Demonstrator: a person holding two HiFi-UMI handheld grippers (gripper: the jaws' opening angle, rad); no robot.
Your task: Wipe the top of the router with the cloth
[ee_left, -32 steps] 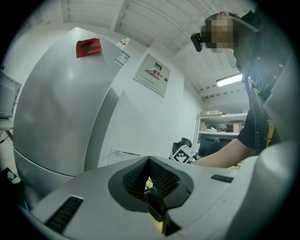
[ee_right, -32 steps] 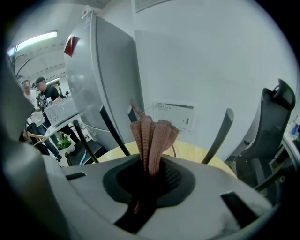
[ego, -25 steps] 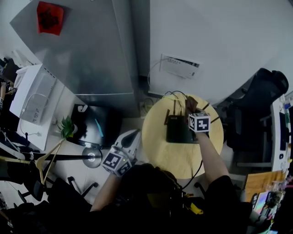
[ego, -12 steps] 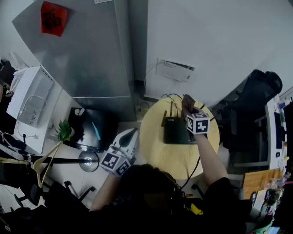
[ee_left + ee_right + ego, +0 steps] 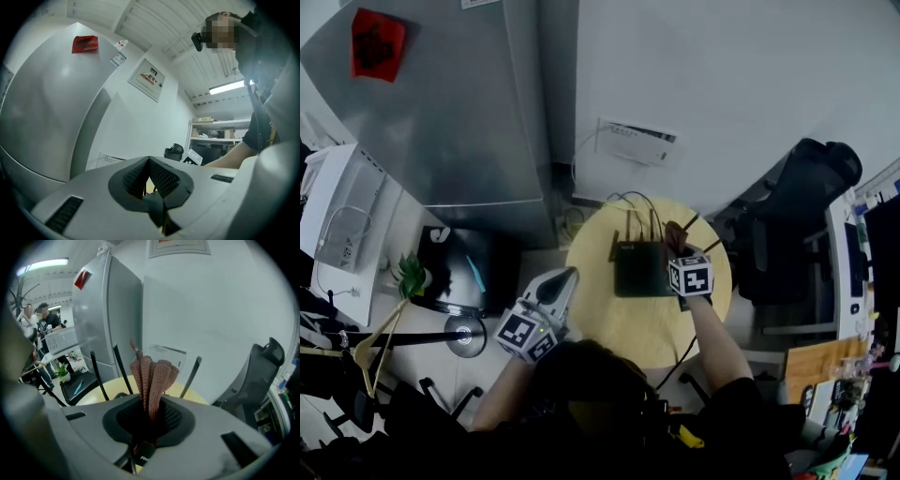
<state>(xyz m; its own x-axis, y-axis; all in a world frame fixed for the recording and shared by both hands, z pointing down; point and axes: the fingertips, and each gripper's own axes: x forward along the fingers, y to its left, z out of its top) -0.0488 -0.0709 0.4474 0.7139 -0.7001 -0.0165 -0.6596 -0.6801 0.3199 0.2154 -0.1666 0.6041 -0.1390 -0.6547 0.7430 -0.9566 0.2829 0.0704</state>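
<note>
The round yellow table sits centre frame in the head view, the black router on its upper half. My right gripper grasps the brown cloth at the router's right edge; my left gripper, clenched empty, hangs left of the table

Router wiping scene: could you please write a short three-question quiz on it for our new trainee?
1. True or false: the left gripper has its jaws together with nothing between them.
2. What does the router stand on? A) a round yellow table B) a black chair C) the floor
3. Fill in: the right gripper is clamped on a folded brown ____.

Key: 1 true; 2 A; 3 cloth.
</note>
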